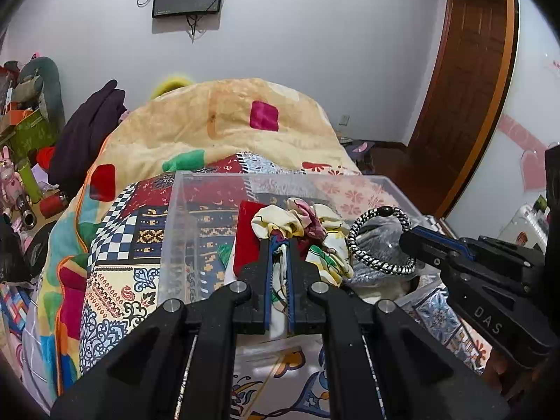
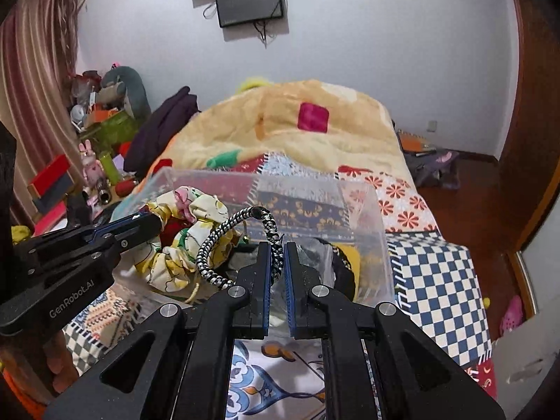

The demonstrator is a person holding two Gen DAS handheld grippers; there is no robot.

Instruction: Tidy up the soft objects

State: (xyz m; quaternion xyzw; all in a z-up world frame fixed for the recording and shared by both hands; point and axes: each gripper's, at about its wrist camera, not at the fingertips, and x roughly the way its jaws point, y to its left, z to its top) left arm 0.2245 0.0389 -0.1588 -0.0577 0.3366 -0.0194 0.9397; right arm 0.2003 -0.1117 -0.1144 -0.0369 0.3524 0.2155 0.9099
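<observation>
Left wrist view is showing the left gripper (image 1: 280, 245) pinching a yellow floral fabric scrunchie (image 1: 301, 224) and the right gripper (image 2: 277, 248) clamping a black-and-white braided hair tie (image 2: 224, 245) over the clear plastic box (image 1: 182, 210), both looking yet to be dropped in, a grey bundle (image 1: 381, 245) already lying inside.

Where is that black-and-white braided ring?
The braided ring hangs pinched in the right claw, above the clear box, right of the floral scrunchie.

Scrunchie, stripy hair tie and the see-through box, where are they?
scrunchie (image 1: 297, 222), left wrist view, on its ruffled yellow cloth.
stripy hair tie (image 2: 213, 245), right wrist view, on its left curve.
see-through box (image 1: 280, 176), left wrist view, on its far rim.
</observation>
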